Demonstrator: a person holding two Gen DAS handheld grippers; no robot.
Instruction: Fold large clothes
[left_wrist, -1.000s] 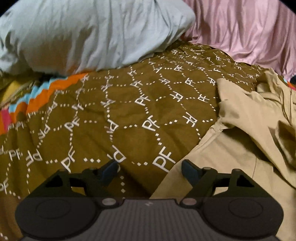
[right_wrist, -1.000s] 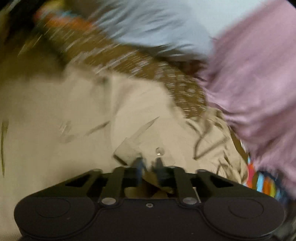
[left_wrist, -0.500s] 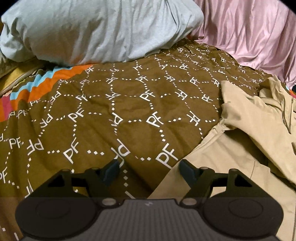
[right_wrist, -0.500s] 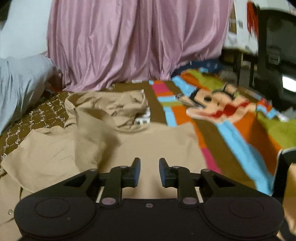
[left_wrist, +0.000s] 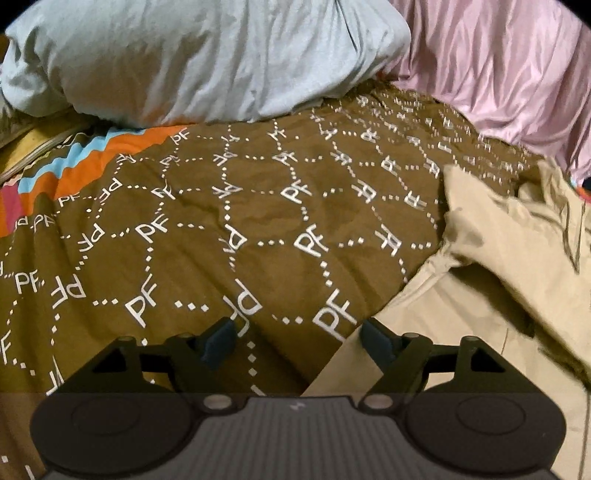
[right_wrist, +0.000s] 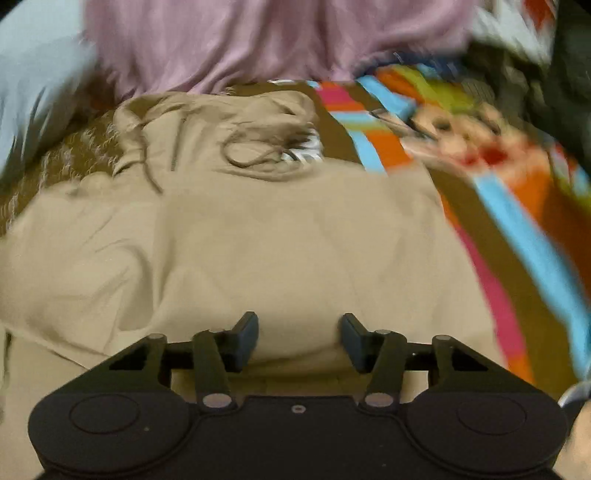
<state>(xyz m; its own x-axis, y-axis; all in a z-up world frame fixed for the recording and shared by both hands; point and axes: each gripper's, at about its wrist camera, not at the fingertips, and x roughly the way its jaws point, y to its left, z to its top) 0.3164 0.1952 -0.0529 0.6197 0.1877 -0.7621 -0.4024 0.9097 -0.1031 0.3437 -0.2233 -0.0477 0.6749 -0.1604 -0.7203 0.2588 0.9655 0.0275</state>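
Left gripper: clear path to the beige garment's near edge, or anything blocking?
Probably yes. The left gripper is open over the brown bedspread, and the beige garment edge lies bare beside its right finger. Nothing lies between them.

"PF" (repeated) on brown bedspread (left_wrist: 258, 229)

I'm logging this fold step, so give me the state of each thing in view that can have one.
left hand-held gripper: open, holding nothing, over the bedspread.
right hand-held gripper: open, holding nothing, over the garment.
beige garment: spread on the bed, partly folded, rumpled at the far end.
brown bedspread: spread out, lightly creased.
blue pillow: lying at the bed's far side.
pink curtain: hanging, draped in folds.
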